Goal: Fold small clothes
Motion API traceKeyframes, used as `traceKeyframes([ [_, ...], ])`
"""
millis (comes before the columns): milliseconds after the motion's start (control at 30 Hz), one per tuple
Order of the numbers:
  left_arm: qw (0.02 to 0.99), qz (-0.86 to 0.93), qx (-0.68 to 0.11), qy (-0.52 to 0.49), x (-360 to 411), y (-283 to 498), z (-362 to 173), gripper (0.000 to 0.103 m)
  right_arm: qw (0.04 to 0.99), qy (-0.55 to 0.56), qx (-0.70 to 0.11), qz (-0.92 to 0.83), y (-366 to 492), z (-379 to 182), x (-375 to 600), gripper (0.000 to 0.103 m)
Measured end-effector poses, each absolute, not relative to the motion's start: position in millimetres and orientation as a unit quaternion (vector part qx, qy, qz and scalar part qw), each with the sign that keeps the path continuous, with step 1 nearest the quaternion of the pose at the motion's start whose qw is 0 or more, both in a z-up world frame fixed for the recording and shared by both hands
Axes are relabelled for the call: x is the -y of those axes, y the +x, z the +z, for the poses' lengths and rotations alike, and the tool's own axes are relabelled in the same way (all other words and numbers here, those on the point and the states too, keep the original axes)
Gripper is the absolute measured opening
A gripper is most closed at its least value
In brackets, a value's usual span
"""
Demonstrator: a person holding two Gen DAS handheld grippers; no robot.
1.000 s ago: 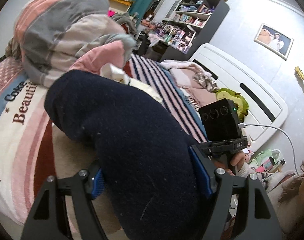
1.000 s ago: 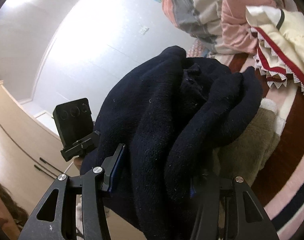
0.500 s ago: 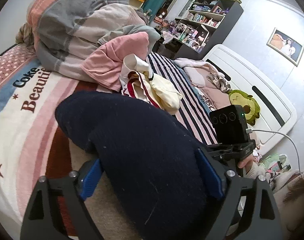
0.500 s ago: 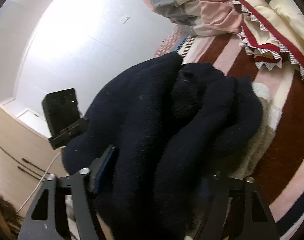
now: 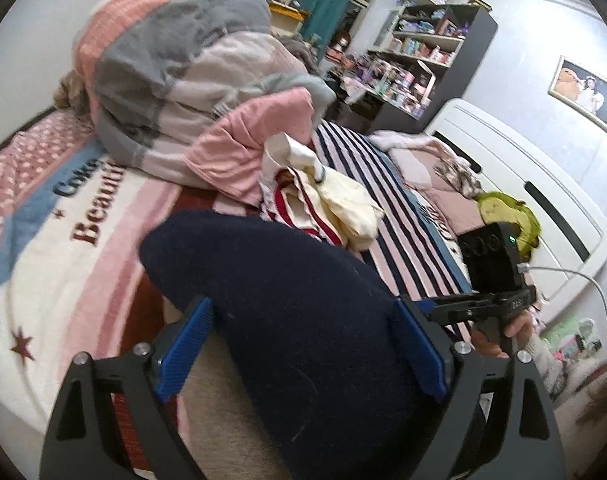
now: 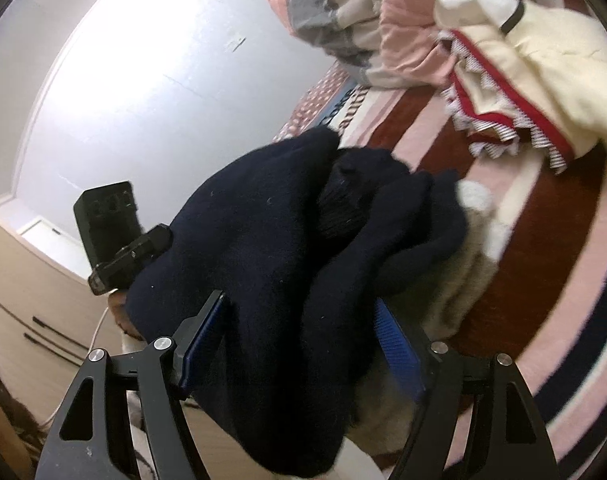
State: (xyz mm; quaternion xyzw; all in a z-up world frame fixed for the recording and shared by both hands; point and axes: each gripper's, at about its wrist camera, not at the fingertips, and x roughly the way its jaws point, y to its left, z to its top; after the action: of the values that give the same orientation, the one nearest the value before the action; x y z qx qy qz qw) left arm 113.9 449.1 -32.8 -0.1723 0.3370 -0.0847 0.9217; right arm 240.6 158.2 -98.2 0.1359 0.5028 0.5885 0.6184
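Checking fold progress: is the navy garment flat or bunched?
Bunched: the navy garment hangs in thick rolls between both grippers, above the beige garment.

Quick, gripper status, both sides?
Left gripper: shut on the dark navy knitted garment.
Right gripper: shut on the same garment.

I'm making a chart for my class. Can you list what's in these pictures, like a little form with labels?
place: bed with striped blanket
held item: dark navy knit garment
left gripper: shut on the garment
right gripper: shut on the garment
under it: beige cloth
nearby: cream and red garment, pink garment
behind: bundled quilt
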Motion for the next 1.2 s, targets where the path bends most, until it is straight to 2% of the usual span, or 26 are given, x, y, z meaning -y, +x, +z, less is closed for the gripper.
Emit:
traceKeyframes([
  [400, 0.939, -0.034, -0.308, -0.15, -436, 95, 1, 0.088, 0.656, 0.131, -0.483, 0.565, 239, -85, -117, 0.073],
  [667, 0.952, 0.022, -0.283, -0.113, -385, 74, 18, 0.091, 0.703, 0.062, -0.436, 0.559, 201, -68, -91, 0.073],
  [900, 0.959, 0.071, -0.268, -0.062, -313, 59, 20, 0.094, 0.763, 0.005, -0.373, 0.527, 157, -56, -48, 0.076],
  [1200, 0.972, 0.143, -0.186, 0.005, -164, 46, 13, 0.099, 0.85, -0.032, -0.292, 0.437, 110, -40, 50, 0.086],
])
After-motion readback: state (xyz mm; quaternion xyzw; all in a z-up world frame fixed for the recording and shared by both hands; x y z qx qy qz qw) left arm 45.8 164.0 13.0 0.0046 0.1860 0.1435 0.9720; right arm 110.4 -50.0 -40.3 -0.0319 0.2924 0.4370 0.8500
